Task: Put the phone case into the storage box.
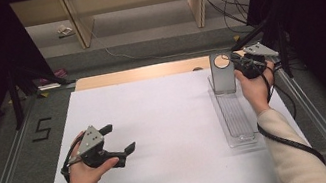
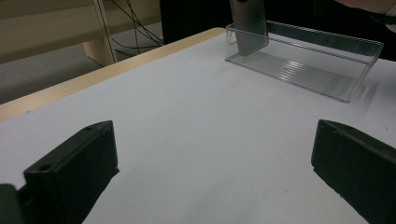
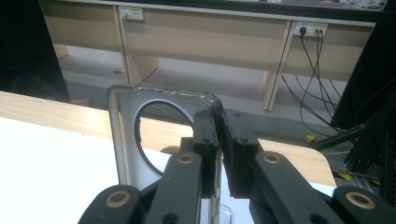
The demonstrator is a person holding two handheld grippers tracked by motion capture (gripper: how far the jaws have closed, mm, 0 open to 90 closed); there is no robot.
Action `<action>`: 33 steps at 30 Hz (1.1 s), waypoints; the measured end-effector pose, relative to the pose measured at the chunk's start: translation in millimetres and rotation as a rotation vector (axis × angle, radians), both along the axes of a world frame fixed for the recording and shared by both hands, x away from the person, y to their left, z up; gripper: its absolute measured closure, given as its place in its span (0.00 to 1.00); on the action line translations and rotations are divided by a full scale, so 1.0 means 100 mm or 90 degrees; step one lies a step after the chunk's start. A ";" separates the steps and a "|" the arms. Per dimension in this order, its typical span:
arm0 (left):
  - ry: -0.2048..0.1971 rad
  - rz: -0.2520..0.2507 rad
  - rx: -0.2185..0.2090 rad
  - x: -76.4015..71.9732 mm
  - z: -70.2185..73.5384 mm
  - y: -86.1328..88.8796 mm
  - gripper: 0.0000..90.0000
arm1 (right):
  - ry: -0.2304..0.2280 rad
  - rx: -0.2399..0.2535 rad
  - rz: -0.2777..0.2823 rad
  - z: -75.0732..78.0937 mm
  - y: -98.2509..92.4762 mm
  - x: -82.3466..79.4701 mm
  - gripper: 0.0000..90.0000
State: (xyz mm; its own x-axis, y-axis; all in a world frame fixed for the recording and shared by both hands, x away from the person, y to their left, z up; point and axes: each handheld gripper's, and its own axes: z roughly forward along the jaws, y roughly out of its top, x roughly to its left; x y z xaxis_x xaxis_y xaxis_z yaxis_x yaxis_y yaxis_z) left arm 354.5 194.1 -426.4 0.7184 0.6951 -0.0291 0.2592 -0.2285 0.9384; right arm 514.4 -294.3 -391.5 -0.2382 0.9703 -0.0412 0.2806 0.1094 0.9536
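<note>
Over at the far right, my right gripper (image 1: 243,63) is clamped on the metal plate (image 1: 222,75), upright in the clear tray (image 1: 235,118); I'd guess placement remains. Left gripper (image 1: 120,140) idles, jaws apart.

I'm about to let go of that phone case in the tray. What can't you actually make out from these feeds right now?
- Whether the phone case bottom edge touches the clear tray floor: too small in the high view; cut off by the frame's bottom edge behind the right gripper linkage in the right gripper view.
- The case's top: cropped by the upper edge in the left gripper view.
</note>
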 end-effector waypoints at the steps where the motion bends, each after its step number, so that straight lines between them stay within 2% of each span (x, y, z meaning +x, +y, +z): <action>1: 0.000 -0.001 0.000 0.00 0.00 0.00 0.00 | 0.000 -0.001 0.001 -0.01 0.00 0.00 0.94; 16: 0.000 0.000 0.000 0.00 0.00 0.00 0.00 | 0.002 -0.003 0.004 -0.07 0.02 0.03 0.94; 20: 0.000 0.000 0.000 0.00 0.00 0.00 0.00 | 0.002 0.005 0.005 -0.08 0.02 0.03 0.93; 29: 0.001 0.000 -0.002 0.00 0.00 0.00 0.00 | 0.019 -0.003 0.006 -0.15 0.04 0.06 0.91; 33: 0.000 0.000 -0.001 0.00 0.00 0.00 0.00 | 0.024 0.000 -0.003 -0.17 0.00 0.07 0.89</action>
